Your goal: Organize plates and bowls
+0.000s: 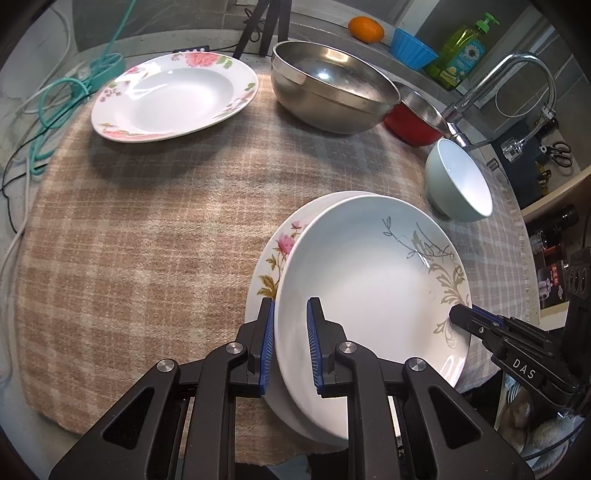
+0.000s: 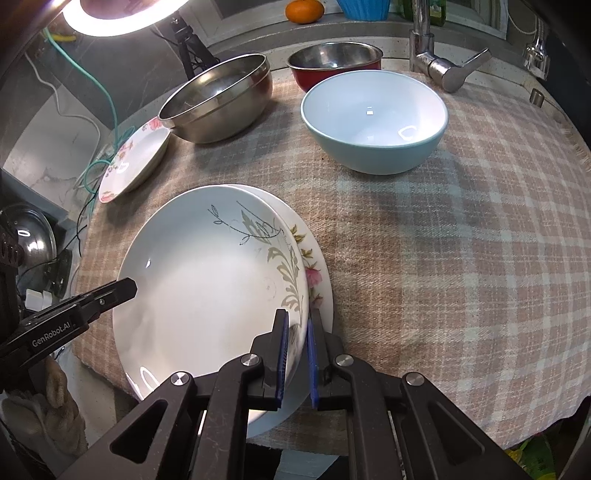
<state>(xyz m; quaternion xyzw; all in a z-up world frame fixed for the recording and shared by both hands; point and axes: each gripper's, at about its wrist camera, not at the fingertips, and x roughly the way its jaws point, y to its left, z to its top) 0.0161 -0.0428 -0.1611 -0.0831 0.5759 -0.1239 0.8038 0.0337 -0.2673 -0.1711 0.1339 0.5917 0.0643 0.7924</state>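
A white plate with a grey leaf pattern (image 1: 373, 280) (image 2: 210, 280) lies on a pink-flowered plate (image 1: 275, 254) (image 2: 316, 273) near the front edge of the cloth. My left gripper (image 1: 291, 314) straddles the leaf plate's left rim with a gap at the inner pad. My right gripper (image 2: 298, 325) is closed on the plate's right rim. A second flowered plate (image 1: 173, 96) (image 2: 136, 162) lies at the far left. A steel bowl (image 1: 332, 92) (image 2: 218, 103), a red bowl (image 1: 413, 118) (image 2: 336, 62) and a light blue bowl (image 1: 458, 181) (image 2: 373, 122) stand behind.
A checked cloth (image 1: 147, 221) (image 2: 461, 258) covers the counter. A faucet (image 1: 498, 85) (image 2: 439, 62) stands at the back right by an orange (image 1: 365, 29), a blue cup (image 1: 412, 48) and a soap bottle (image 1: 461, 51). Teal and white cables (image 1: 55, 110) lie left.
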